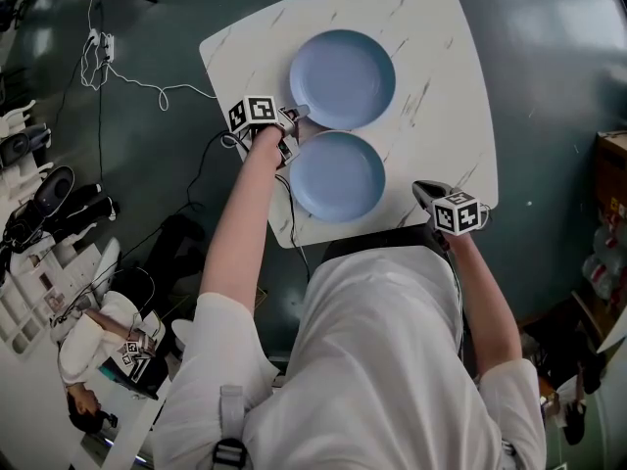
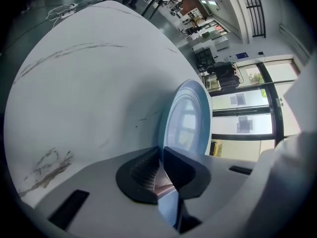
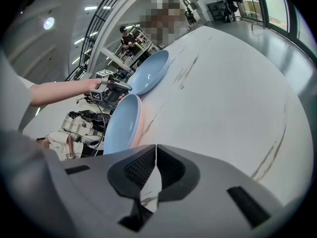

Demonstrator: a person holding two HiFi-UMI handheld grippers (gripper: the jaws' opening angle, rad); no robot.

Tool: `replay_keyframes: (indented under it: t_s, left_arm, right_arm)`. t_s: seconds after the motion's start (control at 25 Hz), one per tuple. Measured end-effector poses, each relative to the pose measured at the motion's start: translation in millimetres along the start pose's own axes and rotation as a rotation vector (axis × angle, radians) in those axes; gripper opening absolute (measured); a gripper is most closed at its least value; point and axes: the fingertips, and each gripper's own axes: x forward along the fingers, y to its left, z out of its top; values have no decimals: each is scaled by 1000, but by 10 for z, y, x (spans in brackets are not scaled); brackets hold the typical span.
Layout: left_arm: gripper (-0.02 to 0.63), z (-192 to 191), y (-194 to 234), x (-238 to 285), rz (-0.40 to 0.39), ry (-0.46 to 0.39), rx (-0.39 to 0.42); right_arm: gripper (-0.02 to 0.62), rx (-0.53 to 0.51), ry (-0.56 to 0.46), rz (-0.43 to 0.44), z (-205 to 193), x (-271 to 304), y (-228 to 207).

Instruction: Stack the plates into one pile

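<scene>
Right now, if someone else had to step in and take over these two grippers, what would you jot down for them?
Left gripper: shut on the rim of the far plate, on the person's side of it.
Right gripper: shut and empty, by the near right corner of the table.
Plates: the far plate and the near plate sit side by side on the table, not stacked.
Done: only the grip on the far plate.
Left: probably lift the far plate and set it on the near plate to make one pile.

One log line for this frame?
left claw shut on far plate rim | right claw shut, empty, over table | near plate untouched | plates unstacked
</scene>
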Motion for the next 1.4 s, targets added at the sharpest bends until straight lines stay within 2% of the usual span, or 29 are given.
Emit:
replay_keyframes:
  t_s: [0.4, 0.68, 0.96, 1.4]
  left_arm:
    - [37, 67, -11, -123, -35, -94, -21]
    - [40, 30, -108, -280, -127, -138, -44]
    - [40, -196, -184, -489, -210, -177, -63]
    - [42, -925, 78, -908, -192, -148, -7]
  right_arm:
    - [28, -5, 3, -13, -41, -24, -9]
    - [28, -8, -1, -19, -31, -48, -27]
    - [26, -38, 4, -15, -18, -41, -16]
    - [28, -109, 19, -12, -66, -45, 166]
